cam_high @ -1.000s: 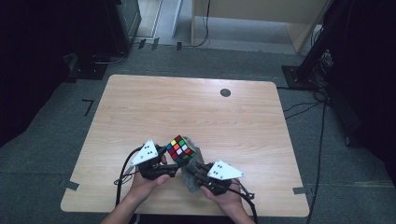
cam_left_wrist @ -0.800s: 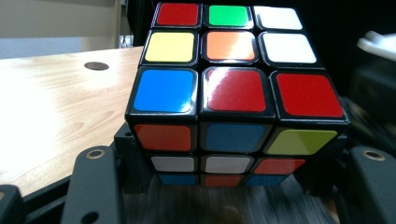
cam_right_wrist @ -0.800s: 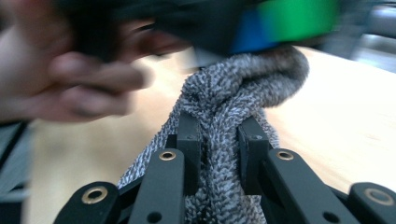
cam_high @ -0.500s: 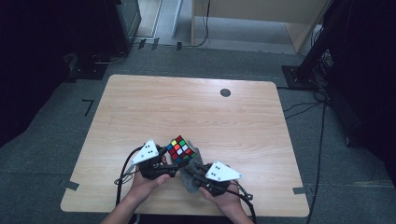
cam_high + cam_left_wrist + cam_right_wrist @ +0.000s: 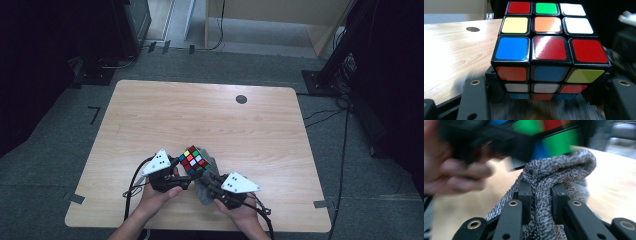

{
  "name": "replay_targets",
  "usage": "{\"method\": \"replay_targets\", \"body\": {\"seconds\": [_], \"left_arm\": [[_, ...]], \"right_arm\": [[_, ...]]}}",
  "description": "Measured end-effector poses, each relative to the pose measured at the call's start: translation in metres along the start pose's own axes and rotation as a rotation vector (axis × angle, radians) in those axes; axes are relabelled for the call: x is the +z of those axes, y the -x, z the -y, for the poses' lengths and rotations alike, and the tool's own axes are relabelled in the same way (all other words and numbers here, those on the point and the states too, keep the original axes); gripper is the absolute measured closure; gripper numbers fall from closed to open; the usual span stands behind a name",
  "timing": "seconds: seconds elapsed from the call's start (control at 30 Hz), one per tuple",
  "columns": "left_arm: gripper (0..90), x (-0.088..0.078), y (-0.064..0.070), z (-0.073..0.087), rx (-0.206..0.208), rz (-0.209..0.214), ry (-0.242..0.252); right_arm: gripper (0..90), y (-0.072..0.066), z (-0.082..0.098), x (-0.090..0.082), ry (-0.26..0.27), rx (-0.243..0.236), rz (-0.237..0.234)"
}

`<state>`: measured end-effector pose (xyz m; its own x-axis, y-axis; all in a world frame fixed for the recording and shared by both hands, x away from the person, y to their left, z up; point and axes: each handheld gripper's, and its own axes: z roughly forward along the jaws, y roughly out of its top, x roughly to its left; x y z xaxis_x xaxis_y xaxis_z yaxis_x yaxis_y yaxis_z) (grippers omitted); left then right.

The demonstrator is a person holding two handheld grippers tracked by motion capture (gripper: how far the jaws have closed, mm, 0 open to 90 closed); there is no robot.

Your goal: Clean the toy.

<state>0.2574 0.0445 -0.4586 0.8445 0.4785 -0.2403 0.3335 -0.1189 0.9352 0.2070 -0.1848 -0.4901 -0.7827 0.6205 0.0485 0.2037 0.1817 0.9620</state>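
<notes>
Right gripper view: nubby grey cloth [image 5: 554,182]

A wooden table [image 5: 200,120] with a dark round grommet [image 5: 241,99] stands on grey carpet [image 5: 75,150].

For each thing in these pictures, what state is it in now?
Puzzle cube: scrambled, held above the table in the left tongs.
Grey cloth: bunched, pinched in the right tongs, against the cube.
Left tongs: shut on the cube.
Right tongs: shut on the cloth.
Table: bare wood.
</notes>
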Motion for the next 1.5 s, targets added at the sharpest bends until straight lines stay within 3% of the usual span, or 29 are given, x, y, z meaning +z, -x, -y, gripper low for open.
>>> {"method": "replay_targets", "body": {"seconds": [0.03, 0.07, 0.13, 0.2, 0.27, 0.33, 0.37, 0.4, 0.47, 0.5, 0.57, 0.67, 0.73, 0.8, 0.83, 0.87, 0.9, 1.0, 1.03, 1.07, 1.1, 1.13, 1.17, 1.27, 1.37, 1.4, 1.5], "left_arm": [[34.2, -0.001, -0.001, 0.000, -0.002, -0.002, 0.004], [34.2, -0.002, -0.001, -0.001, -0.001, -0.004, 0.006], [34.2, -0.003, -0.002, -0.001, -0.002, -0.006, 0.009], [34.2, -0.003, -0.002, -0.001, -0.006, -0.005, 0.008], [34.2, -0.002, -0.002, -0.001, -0.007, -0.004, 0.007], [34.2, -0.001, -0.002, -0.001, -0.008, -0.002, 0.005], [34.2, -0.001, -0.002, -0.001, -0.006, -0.006, 0.000], [34.2, -0.001, -0.002, -0.001, -0.006, -0.006, 0.000], [34.2, -0.002, -0.003, 0.000, -0.010, -0.006, 0.000], [34.2, -0.002, -0.003, 0.000, -0.012, -0.007, 0.000], [34.2, -0.004, -0.004, -0.001, -0.011, -0.010, 0.006], [34.2, -0.004, -0.004, -0.001, -0.014, -0.010, 0.003], [34.2, -0.002, -0.004, -0.001, -0.018, 0.000, 0.002], [34.2, -0.002, -0.004, -0.001, -0.023, 0.003, 0.003], [34.2, -0.002, -0.004, -0.001, -0.021, 0.003, 0.003], [34.2, -0.002, -0.005, -0.001, -0.026, 0.003, 0.005], [34.2, -0.004, -0.007, -0.001, -0.032, -0.004, 0.009], [34.2, -0.007, -0.009, -0.002, -0.040, -0.008, 0.016], [34.2, -0.008, -0.010, -0.002, -0.046, -0.010, 0.020], [34.2, -0.009, -0.012, -0.002, -0.052, -0.017, 0.021], [34.2, -0.009, -0.012, -0.002, -0.052, -0.017, 0.021], [34.2, -0.009, -0.013, -0.002, -0.058, -0.019, 0.018], [34.2, -0.009, -0.013, -0.002, -0.058, -0.019, 0.018], [34.2, -0.008, -0.013, -0.002, -0.063, -0.020, 0.016], [34.2, -0.009, -0.015, -0.003, -0.076, -0.018, 0.018], [34.2, -0.009, -0.015, -0.003, -0.076, -0.018, 0.018], [34.2, -0.010, -0.017, -0.003, -0.099, -0.020, 0.023]], "right_arm": [[75.5, -0.006, 0.000, 0.003, -0.018, -0.035, -0.009], [75.5, -0.004, -0.002, 0.002, -0.019, -0.037, 0.000], [75.4, -0.001, -0.003, -0.001, -0.010, -0.025, 0.017], [75.5, 0.011, -0.006, -0.009, 0.032, 0.032, 0.064], [75.4, 0.019, -0.008, -0.015, 0.057, 0.045, 0.091], [75.3, 0.017, -0.007, -0.013, 0.052, 0.046, 0.067], [75.2, 0.008, -0.003, -0.006, 0.020, 0.029, 0.010], [75.2, 0.008, -0.003, -0.006, 0.020, 0.029, 0.010], [75.0, -0.003, -0.001, 0.001, -0.019, -0.015, -0.044], [74.9, -0.006, -0.001, 0.003, -0.031, -0.041, -0.054], [74.8, -0.002, -0.004, 0.002, -0.034, -0.043, -0.038], [74.9, 0.018, -0.007, -0.009, 0.026, 0.058, 0.033], [74.8, 0.024, -0.008, -0.013, 0.043, 0.079, 0.049], [74.7, 0.019, -0.007, -0.010, 0.026, 0.052, 0.012], [74.8, 0.010, -0.006, -0.004, -0.011, 0.016, -0.056], [74.8, 0.010, -0.006, -0.004, -0.011, 0.016, -0.056], [74.7, 0.002, -0.005, 0.001, -0.038, -0.024, -0.104], [74.7, 0.000, -0.005, 0.001, -0.048, -0.047, -0.111], [74.7, 0.003, -0.006, 0.000, -0.050, -0.040, -0.100], [74.7, 0.013, -0.007, -0.006, -0.036, -0.015, -0.043], [74.7, 0.013, -0.007, -0.006, -0.036, -0.015, -0.043], [74.7, 0.028, -0.007, -0.012, -0.020, 0.042, 0.040], [74.6, 0.035, -0.006, -0.014, -0.019, 0.063, 0.085], [70.4, 0.046, -0.004, -0.017, -0.038, 0.068, 0.180], [56.3, 0.048, -0.002, -0.016, -0.042, 0.049, 0.221], [56.3, 0.048, -0.002, -0.016, -0.042, 0.049, 0.221], [42.5, 0.045, -0.004, -0.017, -0.006, 0.024, 0.241]]}}
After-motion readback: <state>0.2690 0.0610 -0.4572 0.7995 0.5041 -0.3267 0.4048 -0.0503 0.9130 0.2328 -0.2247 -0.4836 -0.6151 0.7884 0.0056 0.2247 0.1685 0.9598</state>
